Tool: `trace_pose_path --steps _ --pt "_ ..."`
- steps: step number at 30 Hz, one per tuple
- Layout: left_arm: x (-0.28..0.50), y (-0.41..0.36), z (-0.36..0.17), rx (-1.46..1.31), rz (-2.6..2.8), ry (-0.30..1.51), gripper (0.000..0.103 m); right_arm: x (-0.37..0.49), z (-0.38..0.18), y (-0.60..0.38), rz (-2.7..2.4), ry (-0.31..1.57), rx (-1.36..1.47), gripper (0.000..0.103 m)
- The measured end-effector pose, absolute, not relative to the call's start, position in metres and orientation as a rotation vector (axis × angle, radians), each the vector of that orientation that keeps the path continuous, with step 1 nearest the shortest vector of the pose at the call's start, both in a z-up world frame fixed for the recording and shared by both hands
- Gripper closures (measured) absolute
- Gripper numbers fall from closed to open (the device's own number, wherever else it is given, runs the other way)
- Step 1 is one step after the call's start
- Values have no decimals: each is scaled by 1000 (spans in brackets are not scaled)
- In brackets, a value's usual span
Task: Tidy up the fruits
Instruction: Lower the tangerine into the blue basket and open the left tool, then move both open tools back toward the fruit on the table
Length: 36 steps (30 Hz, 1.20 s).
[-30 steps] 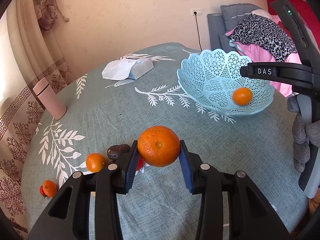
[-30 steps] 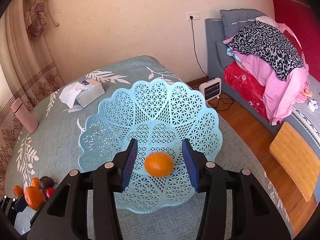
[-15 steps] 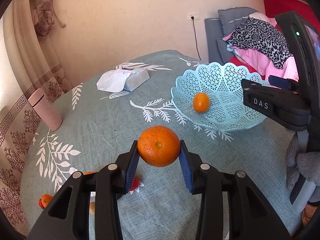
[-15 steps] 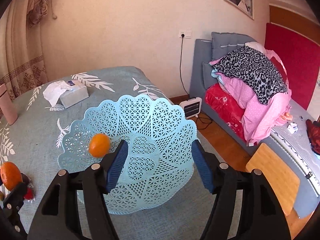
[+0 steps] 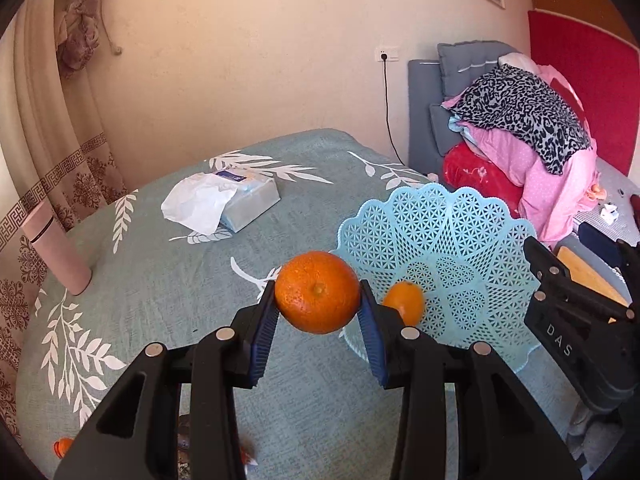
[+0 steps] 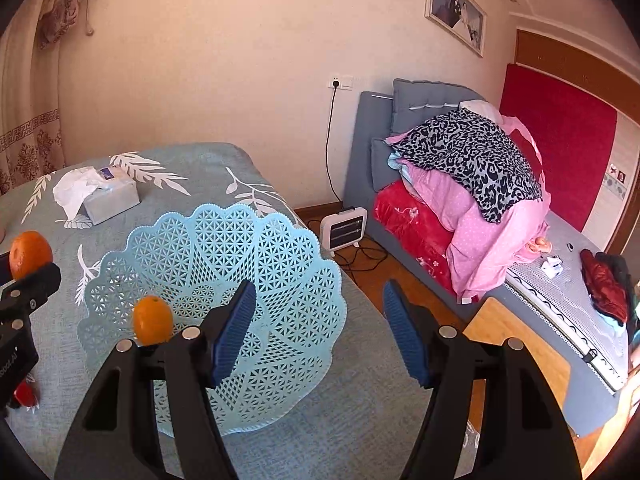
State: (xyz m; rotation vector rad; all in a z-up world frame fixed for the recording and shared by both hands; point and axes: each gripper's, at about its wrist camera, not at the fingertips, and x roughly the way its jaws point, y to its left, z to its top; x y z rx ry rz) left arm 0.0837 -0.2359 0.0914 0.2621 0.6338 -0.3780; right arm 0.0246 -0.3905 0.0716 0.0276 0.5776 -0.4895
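Observation:
My left gripper [image 5: 318, 304] is shut on a large orange [image 5: 317, 291] and holds it above the table, just left of the light-blue lattice basket [image 5: 472, 224]. A small orange [image 5: 404, 302] lies inside the basket, partly hidden by my right finger. In the right wrist view my right gripper [image 6: 320, 320] is open and empty, over the basket's [image 6: 280, 264] right rim. The small orange [image 6: 153, 320] sits in the basket at left. The held orange [image 6: 30, 252] shows at the far left.
A tissue box [image 5: 244, 200] and a pink bottle [image 5: 56, 252] stand on the teal tablecloth [image 5: 160, 280]. Small fruits [image 5: 62, 446] lie at the near left edge. A bed with piled clothes [image 6: 472, 184] and a heater [image 6: 344, 228] are beyond the table.
My left gripper has carried the large orange to the right, up to the basket. My right gripper has opened, let go of the small orange in the basket and drawn back to the right.

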Motion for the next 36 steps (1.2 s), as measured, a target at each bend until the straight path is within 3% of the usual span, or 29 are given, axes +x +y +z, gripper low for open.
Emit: trace_pose_path --steps 10,12,13,19,25,36 --pt "103 -258 82 198 -478 679 60 25 72 -398 -478 586 73 35" --pt "104 -256 82 181 -476 666 35 24 72 -398 -478 585 79 35" --pt "104 -254 84 174 -468 654 32 24 73 -398 -477 585 79 35" --pt "106 -243 86 162 -445 649 26 23 74 -397 -465 584 88 35" --pt "103 -232 85 172 -405 644 19 21 79 -394 -438 583 113 28" --pt "91 -210 81 181 -357 656 17 21 79 -389 -390 614 148 27"
